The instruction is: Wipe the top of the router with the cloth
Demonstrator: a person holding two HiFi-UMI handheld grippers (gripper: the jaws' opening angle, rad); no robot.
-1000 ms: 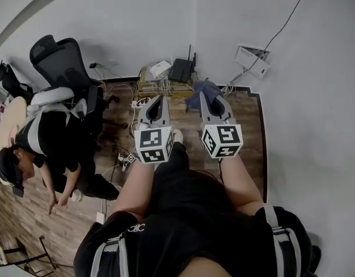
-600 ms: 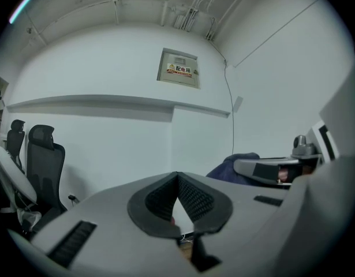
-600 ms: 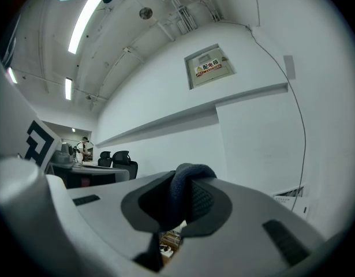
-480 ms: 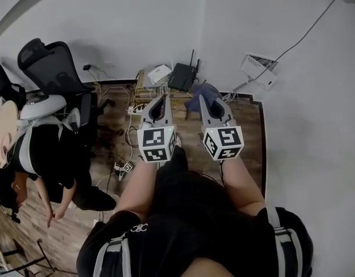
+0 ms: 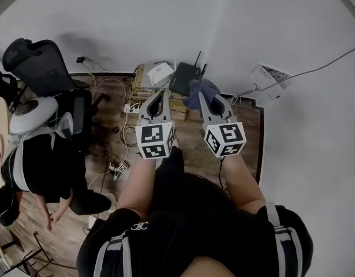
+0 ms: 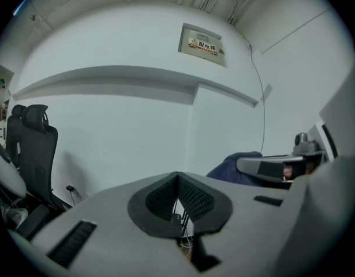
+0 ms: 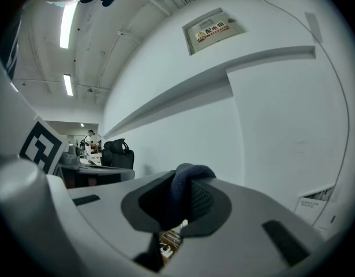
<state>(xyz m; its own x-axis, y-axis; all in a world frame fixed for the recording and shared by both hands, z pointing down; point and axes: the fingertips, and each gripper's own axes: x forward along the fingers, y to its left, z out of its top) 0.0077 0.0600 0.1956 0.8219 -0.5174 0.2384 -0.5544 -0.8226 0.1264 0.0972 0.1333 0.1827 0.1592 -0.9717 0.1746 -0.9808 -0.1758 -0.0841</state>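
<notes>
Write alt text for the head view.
From above, the right gripper holds a blue cloth close to a black router by the white wall. The left gripper points alongside it, shut and empty. Cables litter the wooden floor.

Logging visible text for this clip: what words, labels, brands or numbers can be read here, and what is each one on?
"配电箱": red characters on the wall sign high on the white wall, as far as both gripper views show.
Smaller line under it on that sign: too blurred to read.
White panel low on the wall: print too small to read.
Router: no legible brand.
</notes>
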